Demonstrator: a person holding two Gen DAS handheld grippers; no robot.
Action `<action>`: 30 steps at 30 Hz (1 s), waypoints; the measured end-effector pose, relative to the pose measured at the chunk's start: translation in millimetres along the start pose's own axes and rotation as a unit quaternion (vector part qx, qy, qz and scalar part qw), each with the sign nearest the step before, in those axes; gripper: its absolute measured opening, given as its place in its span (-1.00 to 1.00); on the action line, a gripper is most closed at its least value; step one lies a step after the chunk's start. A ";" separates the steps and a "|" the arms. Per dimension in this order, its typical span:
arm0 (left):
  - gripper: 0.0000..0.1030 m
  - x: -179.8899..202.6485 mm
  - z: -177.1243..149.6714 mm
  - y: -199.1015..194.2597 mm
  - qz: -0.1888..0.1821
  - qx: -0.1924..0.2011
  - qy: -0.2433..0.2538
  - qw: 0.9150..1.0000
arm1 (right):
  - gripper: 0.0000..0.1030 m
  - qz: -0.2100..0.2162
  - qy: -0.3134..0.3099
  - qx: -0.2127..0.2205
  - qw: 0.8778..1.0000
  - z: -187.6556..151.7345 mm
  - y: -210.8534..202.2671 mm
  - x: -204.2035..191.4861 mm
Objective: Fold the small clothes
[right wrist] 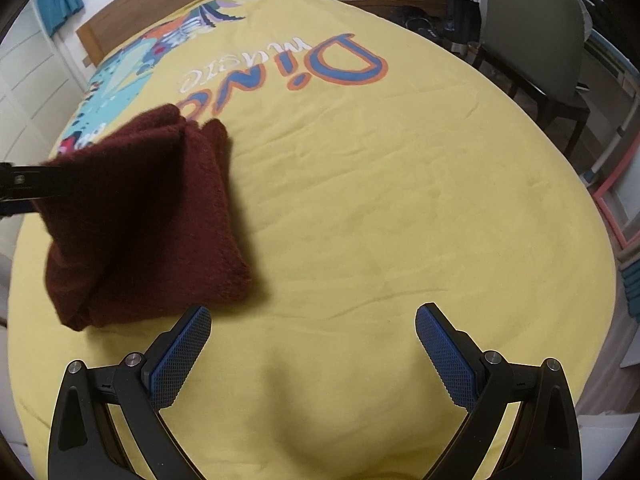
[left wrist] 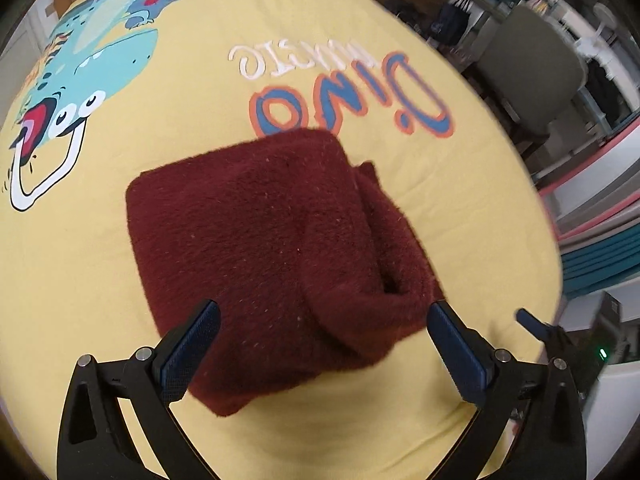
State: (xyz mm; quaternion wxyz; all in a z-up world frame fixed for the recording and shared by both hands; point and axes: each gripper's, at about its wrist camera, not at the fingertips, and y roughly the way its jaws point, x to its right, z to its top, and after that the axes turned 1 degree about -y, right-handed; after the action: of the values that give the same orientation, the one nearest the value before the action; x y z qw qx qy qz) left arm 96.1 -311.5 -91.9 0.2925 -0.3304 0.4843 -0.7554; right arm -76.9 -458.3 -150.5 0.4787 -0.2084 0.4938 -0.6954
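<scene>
A dark red fuzzy garment point(left wrist: 276, 248) lies folded into a thick bundle on the yellow dinosaur-print bedspread point(left wrist: 280, 92). My left gripper point(left wrist: 324, 320) is open, its blue-padded fingers spread wide just above the near edge of the bundle, holding nothing. In the right wrist view the same garment point(right wrist: 148, 216) lies at the left, with part of the left gripper's black frame point(right wrist: 16, 188) beside it. My right gripper point(right wrist: 314, 320) is open and empty over bare bedspread point(right wrist: 380, 200), to the right of the garment. Its tip point(left wrist: 532, 322) shows in the left wrist view.
A wooden headboard point(right wrist: 140, 12) runs along the far end of the bed. A grey-green chair point(right wrist: 536, 40) stands off the bed's right side, with dark bags point(right wrist: 460, 12) on the floor near it. White drawers point(right wrist: 28, 92) stand at the left.
</scene>
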 end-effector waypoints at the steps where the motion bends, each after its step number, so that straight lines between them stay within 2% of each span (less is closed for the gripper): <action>1: 0.98 -3.9 -2.0 -7.3 -0.001 0.005 -0.004 1.000 | 0.98 0.005 -0.001 0.001 1.000 3.9 -3.6 -1.1; 6: 0.98 -35.6 -15.7 -35.2 0.014 0.024 -0.023 0.999 | 0.98 0.029 -0.016 0.003 0.999 34.2 -20.8 -20.0; 11: 0.98 -69.4 -39.3 -40.5 0.059 0.034 -0.030 0.997 | 0.93 0.048 -0.063 -0.037 0.996 81.8 -16.2 -61.5; 13: 0.98 -82.5 -48.9 -40.2 0.062 0.031 -0.039 0.997 | 0.87 0.055 -0.084 -0.050 0.994 101.1 -11.1 -82.8; 15: 0.98 -94.5 -55.9 -37.8 0.055 0.028 -0.054 0.997 | 0.69 0.067 -0.101 -0.067 0.990 116.4 -2.4 -102.9; 19: 0.98 -113.2 -67.3 -37.9 0.054 0.030 -0.070 0.996 | 0.64 0.076 -0.120 -0.100 0.985 135.1 19.5 -140.7; 21: 0.98 -121.7 -72.3 -39.1 0.055 0.029 -0.077 0.995 | 0.42 0.085 -0.128 -0.118 0.981 138.5 30.4 -157.0; 23: 0.98 -129.6 -75.8 -37.8 0.057 0.026 -0.085 0.994 | 0.30 0.094 -0.137 -0.148 0.975 136.5 47.0 -172.4; 26: 0.98 -138.6 -80.6 -37.5 0.051 0.022 -0.097 0.994 | 0.28 0.081 -0.156 -0.182 0.967 125.6 67.8 -180.8; 27: 0.98 -140.7 -81.2 -37.0 0.049 0.022 -0.101 0.993 | 0.19 0.078 -0.159 -0.189 0.966 121.5 73.6 -180.2; 28: 0.98 -142.3 -81.6 -36.4 0.050 0.022 -0.103 0.993 | 0.02 0.075 -0.156 -0.197 0.965 116.0 79.3 -176.8; 29: 0.98 -142.4 -81.7 -36.2 0.051 0.022 -0.103 0.993 | -0.44 0.075 -0.150 -0.202 0.965 112.2 83.4 -173.2; 30: 0.98 -142.0 -81.3 -35.5 0.052 0.021 -0.101 0.993 | -0.46 0.079 -0.141 -0.201 0.966 109.6 85.2 -167.5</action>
State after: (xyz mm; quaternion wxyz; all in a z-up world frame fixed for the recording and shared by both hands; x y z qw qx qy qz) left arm 114.8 -146.8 -115.1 0.3852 -0.3730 0.4530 -0.7122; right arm 122.1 -370.3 -148.8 0.5454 -0.3568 0.5658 -0.5050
